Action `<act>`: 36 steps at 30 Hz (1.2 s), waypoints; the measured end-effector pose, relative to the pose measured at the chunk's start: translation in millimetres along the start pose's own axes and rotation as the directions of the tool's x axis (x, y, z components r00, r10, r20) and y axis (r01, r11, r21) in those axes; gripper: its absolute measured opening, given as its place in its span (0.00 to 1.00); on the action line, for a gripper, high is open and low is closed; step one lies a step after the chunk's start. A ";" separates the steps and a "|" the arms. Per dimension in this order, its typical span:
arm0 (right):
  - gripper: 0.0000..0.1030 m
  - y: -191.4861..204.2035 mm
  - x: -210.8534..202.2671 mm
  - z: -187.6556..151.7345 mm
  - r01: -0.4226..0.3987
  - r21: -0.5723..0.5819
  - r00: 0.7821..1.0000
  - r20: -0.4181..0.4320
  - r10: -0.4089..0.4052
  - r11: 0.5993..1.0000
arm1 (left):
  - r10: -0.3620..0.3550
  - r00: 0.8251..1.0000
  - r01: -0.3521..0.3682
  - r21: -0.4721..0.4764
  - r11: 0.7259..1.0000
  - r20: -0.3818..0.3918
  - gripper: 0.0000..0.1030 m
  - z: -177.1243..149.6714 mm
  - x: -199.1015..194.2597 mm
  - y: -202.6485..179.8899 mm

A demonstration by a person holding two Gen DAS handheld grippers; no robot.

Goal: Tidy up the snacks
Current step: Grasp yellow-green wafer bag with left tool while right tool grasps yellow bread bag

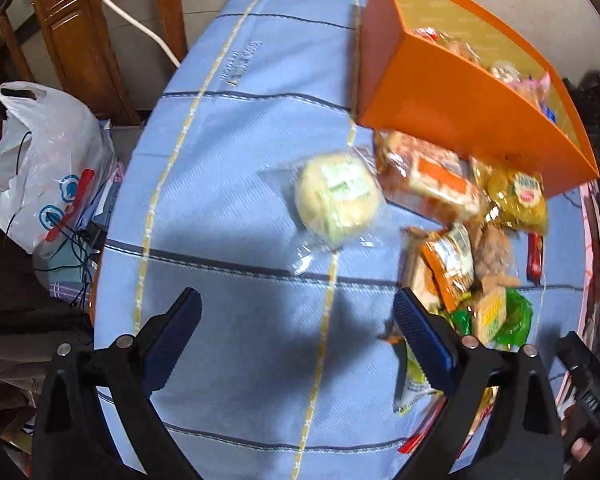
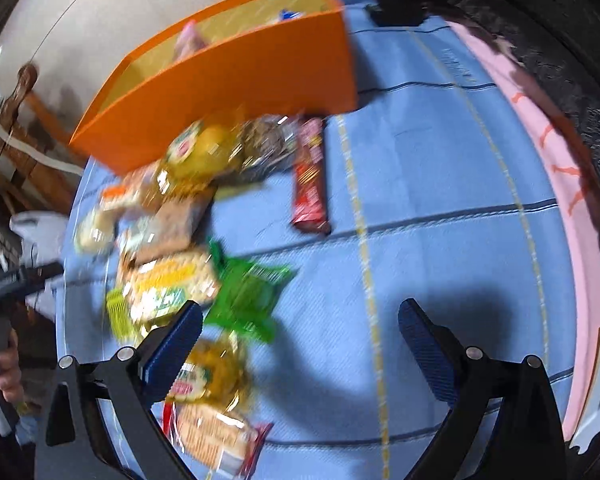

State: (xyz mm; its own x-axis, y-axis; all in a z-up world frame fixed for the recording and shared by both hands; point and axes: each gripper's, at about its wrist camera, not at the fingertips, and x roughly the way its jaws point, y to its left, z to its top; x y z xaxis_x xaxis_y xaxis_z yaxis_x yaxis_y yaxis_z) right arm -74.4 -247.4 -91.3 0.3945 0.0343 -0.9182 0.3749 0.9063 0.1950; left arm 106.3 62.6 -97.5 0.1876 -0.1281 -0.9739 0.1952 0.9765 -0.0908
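Currently, left gripper (image 1: pixel 296 322): fingers spread, empty, above blue worktop (image 1: pixel 228 184).
Right gripper (image 2: pixel 300 334): fingers spread, empty.
Snack pile (image 1: pixel 460 224): near side of orange box (image 1: pixel 452 108).
Round bun (image 1: pixel 337 199): left of pile.

Woven matt cloth (image 1: pixel 236 184) w/ stitched stripes. Orange box (image 1: pixel 444 100): smooth matt card. Snack wrappers glossy, crinkly plastic, e.g. clear film on round bun (image 1: pixel 337 196), shiny red bar (image 2: pixel 310 176). Thin white plastic bag (image 1: pixel 40 160). Varnished wood furniture (image 1: pixel 76 40).
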 end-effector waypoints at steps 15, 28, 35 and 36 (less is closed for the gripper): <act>0.96 100.8 52.9 -35.7 -0.048 -0.344 0.995 -0.093 0.017 0.938 | 0.009 0.999 -0.006 0.068 0.998 -0.041 0.92 -22.4 5.2 -10.2; 0.36 51.7 18.5 -13.6 -0.190 -0.198 0.978 -0.123 0.168 0.962 | -0.040 0.993 0.056 0.154 0.986 -0.108 0.92 -44.3 15.9 -44.6; 0.36 10.9 11.1 -14.6 -0.163 -0.129 0.983 -0.105 0.150 0.978 | -0.054 0.984 0.084 0.174 0.981 -0.171 0.92 -55.0 31.6 -75.1; 0.36 8.6 9.2 -15.4 -0.161 -0.128 0.984 -0.102 0.149 0.979 | -0.060 0.982 0.090 0.167 0.982 -0.181 0.92 -56.4 34.1 -79.4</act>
State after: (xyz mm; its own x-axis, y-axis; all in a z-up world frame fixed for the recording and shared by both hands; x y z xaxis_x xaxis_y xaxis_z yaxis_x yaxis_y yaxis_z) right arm -80.5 -232.9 -103.3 0.3584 0.2114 -0.9093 0.1958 0.9354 0.2946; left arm 42.9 -9.5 -135.2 -0.0014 -0.1526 -0.9883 0.3695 0.9183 -0.1423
